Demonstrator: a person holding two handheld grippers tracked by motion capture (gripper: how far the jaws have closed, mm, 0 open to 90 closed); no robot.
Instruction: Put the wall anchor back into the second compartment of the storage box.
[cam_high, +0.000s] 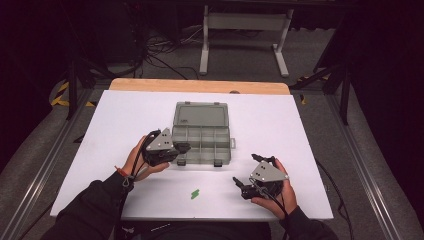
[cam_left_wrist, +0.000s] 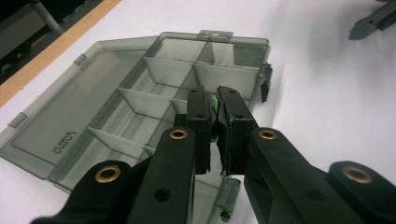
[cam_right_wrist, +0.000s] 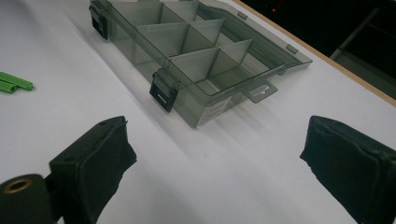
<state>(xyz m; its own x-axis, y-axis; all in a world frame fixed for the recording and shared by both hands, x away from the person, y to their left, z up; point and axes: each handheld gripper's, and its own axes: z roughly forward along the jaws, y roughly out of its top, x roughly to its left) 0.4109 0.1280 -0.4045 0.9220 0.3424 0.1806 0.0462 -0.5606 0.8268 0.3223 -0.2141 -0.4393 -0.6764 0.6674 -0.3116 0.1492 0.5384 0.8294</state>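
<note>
Left gripper (cam_left_wrist: 214, 114) clenched on a green piece (cam_left_wrist: 214, 108), held over the near compartments of the open box (cam_left_wrist: 93, 107). Right gripper (cam_right_wrist: 217, 158) released, idle beside the box. Second green piece (cam_high: 195, 194) lies between the hands. Step judged: placing. Next: lower into a compartment, then release.

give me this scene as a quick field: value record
work: green pieces going into an open compartment box
box: clear grey organiser box, lid folded back, compartments look empty
left tool: shut on a small green piece, over the box's near-left corner
right tool: open, holds nothing, right of the box
loose items: green pieces on the white table near the front edge
</note>
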